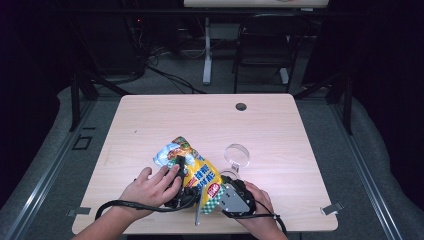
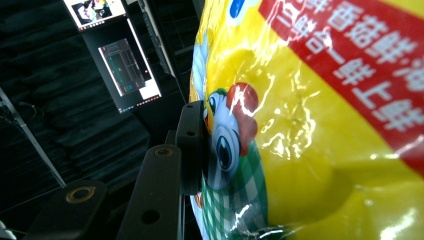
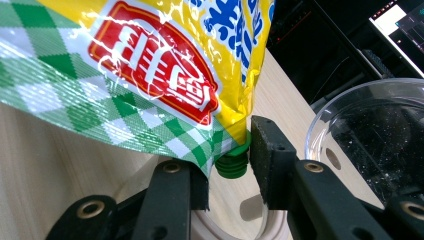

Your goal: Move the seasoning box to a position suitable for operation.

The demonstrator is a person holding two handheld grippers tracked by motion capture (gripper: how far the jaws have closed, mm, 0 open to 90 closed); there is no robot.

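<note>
A yellow snack bag (image 1: 196, 169) with red lettering and a green-checked bottom lies near the table's front edge. My left gripper (image 1: 181, 175) grips its left side; in the left gripper view one pad (image 2: 193, 145) presses on the bag (image 2: 310, 125) and the other jaw is hidden behind it. My right gripper (image 1: 223, 189) holds the bag's lower right corner. In the right gripper view the checked corner (image 3: 150, 65) and a small green cap (image 3: 232, 164) sit between the jaws of my right gripper (image 3: 232, 172).
A clear round bowl (image 1: 237, 154) stands just right of the bag, close to the right gripper (image 3: 370, 135). The wooden table (image 1: 200, 120) has a cable hole (image 1: 241, 106) at the back. A chair (image 1: 265, 45) and desk legs stand beyond it.
</note>
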